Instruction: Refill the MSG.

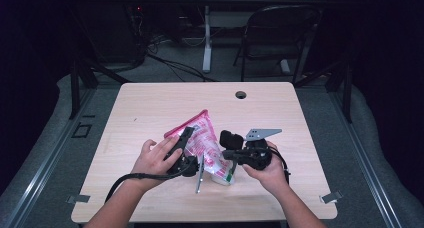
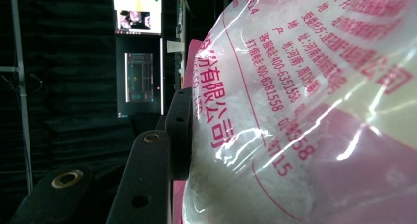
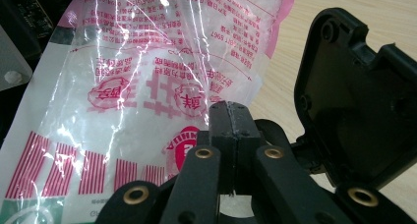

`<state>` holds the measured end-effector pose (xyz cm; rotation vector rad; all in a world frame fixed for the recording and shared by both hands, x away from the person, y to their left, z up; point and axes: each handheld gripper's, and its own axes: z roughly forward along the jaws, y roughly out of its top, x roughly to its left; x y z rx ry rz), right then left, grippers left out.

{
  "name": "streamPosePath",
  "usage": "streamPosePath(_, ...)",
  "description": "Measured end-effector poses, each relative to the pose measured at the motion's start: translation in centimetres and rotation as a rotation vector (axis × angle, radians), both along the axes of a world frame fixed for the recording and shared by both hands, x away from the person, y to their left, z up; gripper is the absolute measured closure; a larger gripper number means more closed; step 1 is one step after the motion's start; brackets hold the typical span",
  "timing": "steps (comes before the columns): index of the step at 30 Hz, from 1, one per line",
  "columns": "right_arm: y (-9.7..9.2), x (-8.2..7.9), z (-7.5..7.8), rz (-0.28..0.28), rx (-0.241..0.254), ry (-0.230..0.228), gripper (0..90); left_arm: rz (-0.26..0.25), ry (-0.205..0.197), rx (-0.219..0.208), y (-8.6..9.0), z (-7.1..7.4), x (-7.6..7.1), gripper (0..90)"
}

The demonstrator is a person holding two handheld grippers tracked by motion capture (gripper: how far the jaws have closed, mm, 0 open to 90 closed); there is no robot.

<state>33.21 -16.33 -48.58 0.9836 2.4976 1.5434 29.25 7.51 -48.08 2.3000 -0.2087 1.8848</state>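
Observation:
A clear and pink plastic bag (image 1: 207,148) with red print and white filling lies tilted on the wooden table (image 1: 150,103) between both hands. My left gripper (image 1: 192,138) reaches along the bag's left side and is shut on it. In the left gripper view one black finger (image 2: 179,130) presses the bag (image 2: 305,111), and the other finger is hidden behind it. My right gripper (image 1: 227,155) touches the bag's lower right part. Its pads meet tightly (image 3: 228,111) in front of the bag (image 3: 147,86). I cannot tell whether any film is pinched between them.
A black plastic plate (image 3: 354,111) stands beside the right jaws. The table has a cable hole (image 1: 241,94) near its far edge. Behind the table are a folding chair (image 1: 280,33) and a desk leg (image 1: 207,38) on dark floor. Cables trail from both grippers.

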Motion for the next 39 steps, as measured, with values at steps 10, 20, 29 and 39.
streamPosePath(10, -0.05, 0.02, 0.01, 0.001, -0.001, -0.001, 90.0, 0.0, -0.003, 0.002, -0.03, 0.03, 0.0, 64.6)
streamPosePath(20, -0.04, 0.02, -0.01, -0.003, 0.001, -0.001, 90.0, -0.001, -0.004, 0.002, -0.05, 0.05, 0.0, 64.7)
streamPosePath(29, -0.04, 0.02, 0.0, -0.001, -0.002, -0.001, 90.0, -0.003, -0.007, 0.002, -0.06, 0.05, -0.01, 64.7)
streamPosePath(39, -0.05, 0.03, 0.01, 0.0, 0.0, -0.001, 90.0, -0.004, -0.011, 0.003, -0.07, 0.08, -0.01, 64.8)
